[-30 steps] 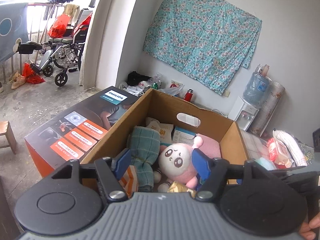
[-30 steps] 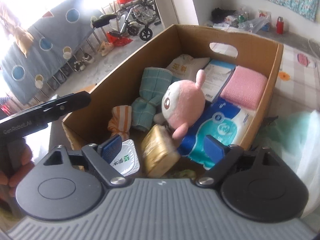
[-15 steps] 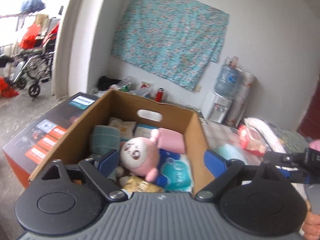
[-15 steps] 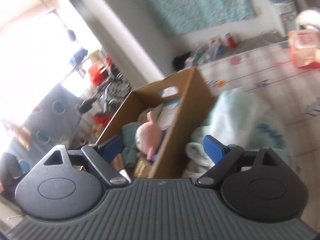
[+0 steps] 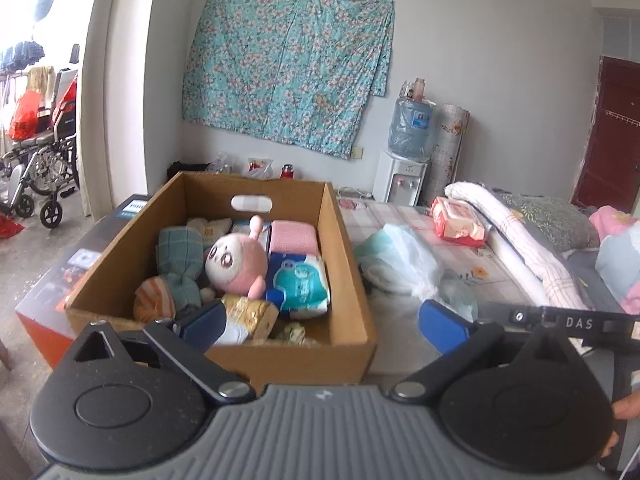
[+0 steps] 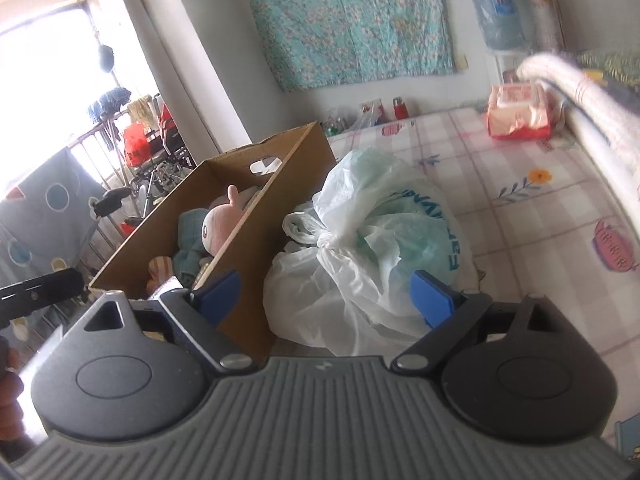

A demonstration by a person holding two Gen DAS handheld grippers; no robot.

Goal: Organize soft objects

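A cardboard box (image 5: 344, 236) (image 6: 256, 220) holds a pink plush toy (image 5: 237, 261) (image 6: 218, 222), a teal checked cloth (image 5: 179, 249), a pink folded towel (image 5: 294, 236), a blue tissue pack (image 5: 300, 282), an orange striped item (image 5: 154, 300) and a gold packet (image 5: 250, 314). My left gripper (image 5: 322, 322) is open and empty, hovering over the box's near right corner. My right gripper (image 6: 326, 296) is open and empty, just in front of a knotted white and green plastic bag (image 6: 372, 240) (image 5: 400, 260) that lies on the bed beside the box.
The bed has a checked sheet (image 6: 532, 200) with a red wipes pack (image 6: 520, 112) (image 5: 458, 220) and a rolled blanket (image 5: 520, 240). A Philips carton (image 5: 60, 276) sits left of the box. A water dispenser (image 5: 404, 160) stands by the wall, a wheelchair (image 5: 44, 160) at left.
Both grippers have pulled back and swung right, away from the box's inside. The right gripper now faces the plastic bag on the bed. The left sees the whole box and bed.
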